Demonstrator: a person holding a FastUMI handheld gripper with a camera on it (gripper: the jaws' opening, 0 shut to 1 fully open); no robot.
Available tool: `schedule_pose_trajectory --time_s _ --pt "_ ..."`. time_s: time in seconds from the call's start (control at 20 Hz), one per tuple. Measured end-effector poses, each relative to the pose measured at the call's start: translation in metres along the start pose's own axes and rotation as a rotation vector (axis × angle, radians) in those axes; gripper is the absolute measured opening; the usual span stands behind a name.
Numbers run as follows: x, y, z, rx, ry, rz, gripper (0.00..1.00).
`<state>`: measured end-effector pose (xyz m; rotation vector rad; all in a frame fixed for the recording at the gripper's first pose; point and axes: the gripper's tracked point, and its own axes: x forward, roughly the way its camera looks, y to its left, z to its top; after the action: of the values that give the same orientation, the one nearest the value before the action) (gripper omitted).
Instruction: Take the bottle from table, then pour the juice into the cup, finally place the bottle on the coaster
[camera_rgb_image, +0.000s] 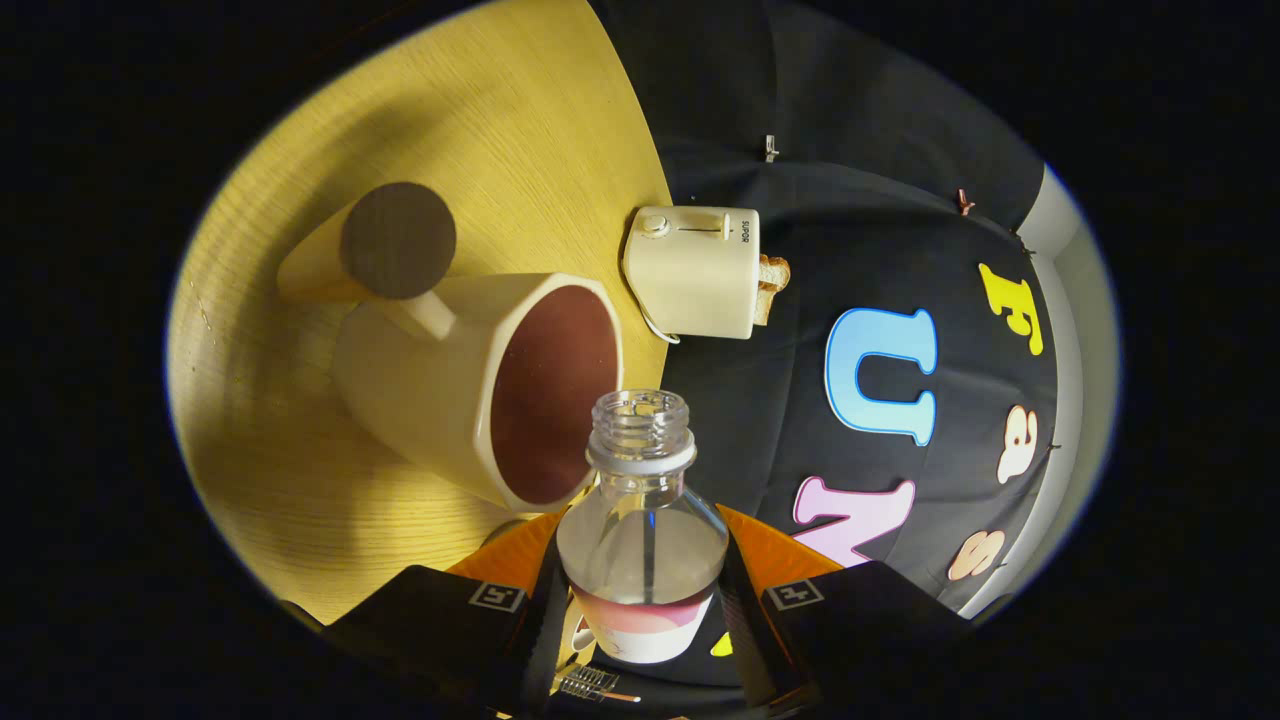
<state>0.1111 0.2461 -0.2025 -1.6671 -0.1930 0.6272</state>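
A clear plastic bottle (640, 520) without a cap sits between my fingers, and my gripper (642, 600) is shut on its body. The whole view is rolled sideways, so the bottle is tipped over. Its open neck lies at the rim of a cream cup (470, 385) with a dark red inside, which stands on the wooden table (300, 480). A round dark coaster (398, 240) lies on the table beyond the cup. I see no stream of liquid at the bottle's mouth.
A cream toaster (695, 270) with a slice of bread in its slot stands at the table's edge, beyond the cup and close to the black cloth wall. Bare wood lies around the coaster.
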Motion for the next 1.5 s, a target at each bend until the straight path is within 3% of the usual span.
schedule_pose_trajectory --time_s 0.8,1.5 --pt "0.000 0.003 0.002 -0.132 -0.030 0.029 0.72" --pt "0.002 -0.016 0.007 -0.228 -0.070 -0.010 0.72"
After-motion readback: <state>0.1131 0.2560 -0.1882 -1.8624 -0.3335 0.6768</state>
